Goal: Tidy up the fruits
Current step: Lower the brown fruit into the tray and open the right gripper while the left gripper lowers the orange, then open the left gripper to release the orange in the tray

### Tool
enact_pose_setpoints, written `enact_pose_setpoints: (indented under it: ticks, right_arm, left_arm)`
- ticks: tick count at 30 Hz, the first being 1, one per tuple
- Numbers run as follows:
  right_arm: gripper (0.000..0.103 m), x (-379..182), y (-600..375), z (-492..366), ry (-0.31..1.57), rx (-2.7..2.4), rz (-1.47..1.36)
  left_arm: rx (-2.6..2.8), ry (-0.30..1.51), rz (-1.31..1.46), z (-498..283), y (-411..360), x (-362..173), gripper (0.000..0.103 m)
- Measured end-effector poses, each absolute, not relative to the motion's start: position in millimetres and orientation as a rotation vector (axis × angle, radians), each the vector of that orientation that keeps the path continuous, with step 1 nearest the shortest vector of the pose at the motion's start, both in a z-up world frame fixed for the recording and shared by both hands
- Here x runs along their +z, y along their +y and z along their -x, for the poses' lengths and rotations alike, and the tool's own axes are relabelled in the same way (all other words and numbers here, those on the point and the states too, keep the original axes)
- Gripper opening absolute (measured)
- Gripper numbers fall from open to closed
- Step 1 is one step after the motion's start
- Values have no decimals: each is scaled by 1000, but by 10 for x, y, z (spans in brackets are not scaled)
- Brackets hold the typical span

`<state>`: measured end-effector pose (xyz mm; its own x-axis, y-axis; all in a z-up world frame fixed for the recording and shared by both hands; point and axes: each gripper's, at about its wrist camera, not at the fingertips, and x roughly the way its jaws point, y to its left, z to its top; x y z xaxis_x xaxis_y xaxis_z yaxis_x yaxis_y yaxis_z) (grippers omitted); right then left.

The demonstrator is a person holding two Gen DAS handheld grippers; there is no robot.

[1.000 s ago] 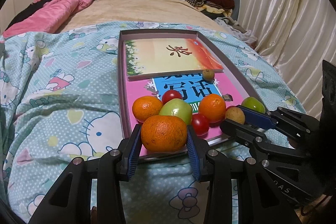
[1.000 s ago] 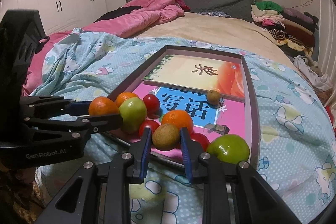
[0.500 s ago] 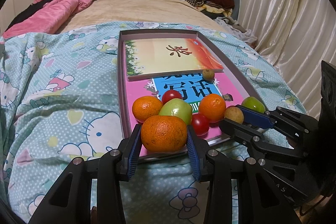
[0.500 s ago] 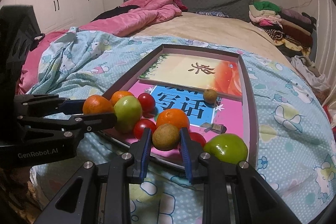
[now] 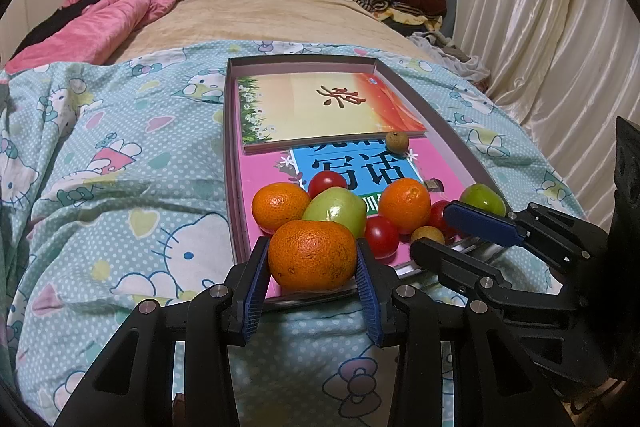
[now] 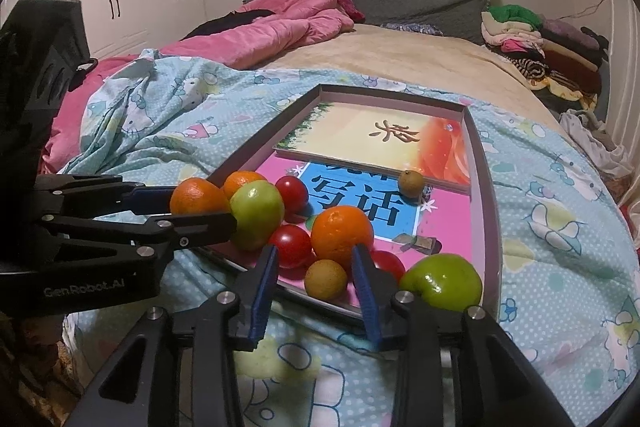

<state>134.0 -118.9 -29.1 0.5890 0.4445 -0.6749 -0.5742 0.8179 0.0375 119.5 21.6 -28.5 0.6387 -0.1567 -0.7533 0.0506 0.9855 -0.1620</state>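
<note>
My left gripper [image 5: 312, 247] is shut on a large orange [image 5: 312, 255] at the near edge of the shallow grey tray [image 5: 230, 147]. In the right wrist view that orange [image 6: 196, 197] shows at the left between the same fingers. My right gripper [image 6: 315, 251] has its jaws opening. A small brown fruit [image 6: 326, 279] lies on the tray between its pads, with a gap on each side. Just behind it sit another orange [image 6: 342, 233], a red tomato [image 6: 290, 241] and a green apple [image 6: 256, 215]. A second green apple [image 6: 442, 281] rests at the tray's near right corner.
Two books [image 6: 384, 143] line the tray, with another small brown fruit [image 6: 411, 182] on them. The tray lies on a blue cartoon-print blanket [image 5: 120, 187]. A pink quilt [image 6: 280, 23] and folded clothes [image 6: 532, 39] are at the far end of the bed, and curtains [image 5: 560, 47] hang on the right.
The right gripper's pads have spread away from the small brown fruit, which now lies free on the tray between them. The left gripper still clamps the orange.
</note>
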Motion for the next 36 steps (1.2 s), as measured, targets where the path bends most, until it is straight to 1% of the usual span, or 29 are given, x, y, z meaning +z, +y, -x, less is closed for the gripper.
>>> enact_pose_setpoints:
  ticks: [13, 16, 20, 22, 24, 28, 33, 35, 36]
  right_arm:
    - [42, -258, -1195, -1314, 711, 597, 199]
    - [45, -249, -1199, -1305, 708, 597, 195]
    - [46, -227, -1205, -1285, 699, 601, 192]
    - [48, -211, -1216, -1274, 691, 598, 190]
    - [53, -192, -1233, -1265, 684, 597, 182]
    - [54, -171, -1267, -1272, 681, 588, 164]
    - [65, -139, -1307, -1268, 673, 573, 144]
    - [66, -120, -1324, -1264, 667, 572, 135]
    - [68, -108, -1335, -1260, 664, 570, 128]
  left_arm:
    - [-112, 896, 145, -1216, 248, -325, 43]
    - [-110, 900, 146, -1217, 254, -326, 43]
    - [-100, 899, 147, -1219, 276, -324, 44]
    - [-94, 900, 148, -1219, 288, -325, 44]
    - [-90, 902, 150, -1218, 299, -326, 45]
    - [-88, 898, 153, -1209, 306, -310, 48]
    - [-85, 889, 150, -1199, 305, -285, 50]
    - [-88, 882, 154, -1191, 308, -268, 56]
    - [-86, 876, 151, -1181, 306, -253, 57]
